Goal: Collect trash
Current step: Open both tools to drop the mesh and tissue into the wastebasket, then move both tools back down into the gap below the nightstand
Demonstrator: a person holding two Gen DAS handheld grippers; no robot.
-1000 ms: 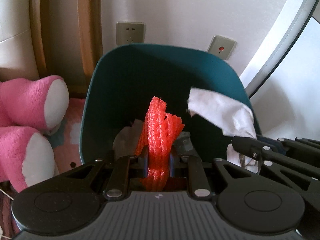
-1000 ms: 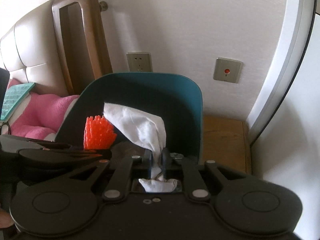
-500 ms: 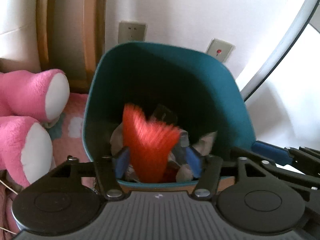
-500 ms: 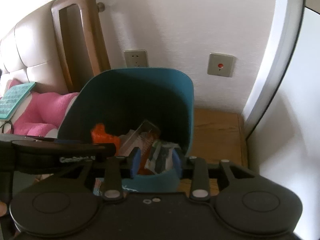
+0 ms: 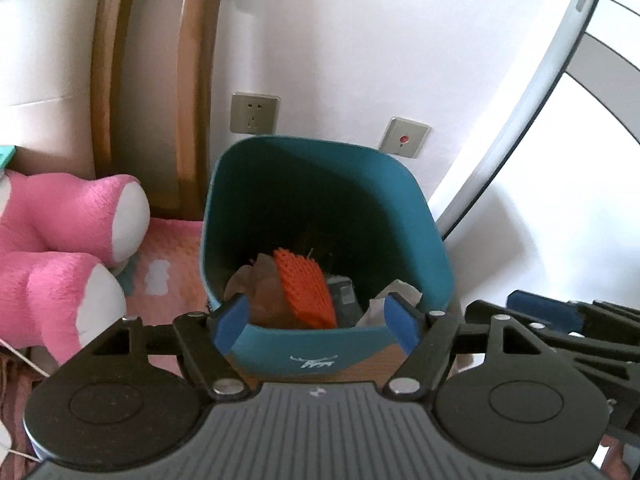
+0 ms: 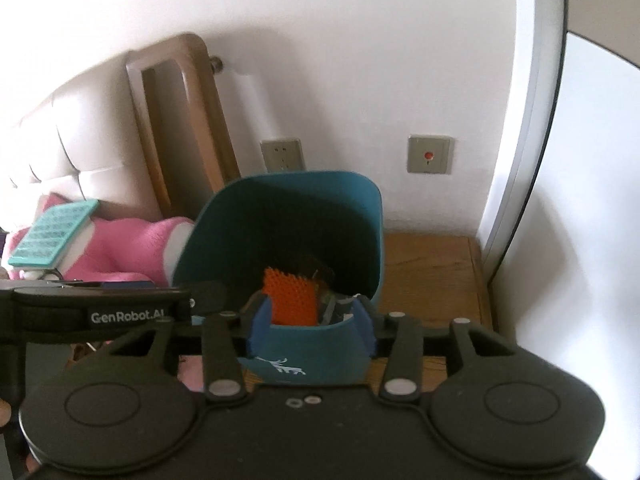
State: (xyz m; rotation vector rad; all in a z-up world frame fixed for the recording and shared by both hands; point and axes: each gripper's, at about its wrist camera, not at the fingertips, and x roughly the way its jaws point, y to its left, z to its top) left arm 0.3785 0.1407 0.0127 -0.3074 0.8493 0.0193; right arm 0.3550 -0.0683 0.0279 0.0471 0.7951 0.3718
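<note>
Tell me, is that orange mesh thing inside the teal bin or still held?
Inside. The orange mesh lies on other trash in the teal bin; both tools, left tool and right tool, are open and empty.

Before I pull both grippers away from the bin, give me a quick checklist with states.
1. Left gripper open, nothing held: ok.
2. Right gripper open, nothing held: ok.
3. Orange foam net inside the teal trash bin: ok.
4. White tissue inside the bin: ok, partly hidden by a fingertip.
5. Bin upright on the wooden nightstand: ok.
6. More trash outside the bin: cannot tell.
</note>
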